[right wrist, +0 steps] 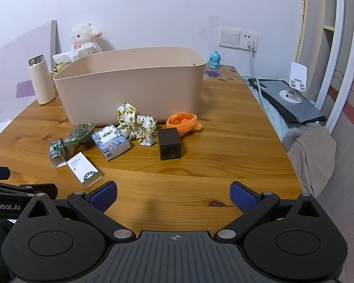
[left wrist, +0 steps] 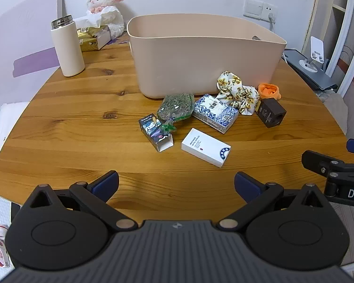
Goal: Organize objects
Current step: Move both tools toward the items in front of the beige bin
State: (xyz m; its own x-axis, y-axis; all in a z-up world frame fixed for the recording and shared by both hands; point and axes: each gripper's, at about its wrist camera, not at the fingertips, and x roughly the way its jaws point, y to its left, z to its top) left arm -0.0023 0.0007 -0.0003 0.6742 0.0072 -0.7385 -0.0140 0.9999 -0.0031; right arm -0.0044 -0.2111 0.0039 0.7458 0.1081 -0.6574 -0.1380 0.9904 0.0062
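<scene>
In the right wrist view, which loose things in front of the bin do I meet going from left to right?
White box → blue patterned box → flowered cloth → dark cube → orange cloth. All lie on the table, before the bin.

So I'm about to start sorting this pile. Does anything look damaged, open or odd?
One thing: the small cartoon-printed box at the left of the pile has its end flap open, showing the white inside. The green packet lies partly across it. Otherwise nothing looks spilled or broken.

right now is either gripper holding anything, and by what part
Nothing is held. The left gripper and right gripper are both open over bare table.
</scene>
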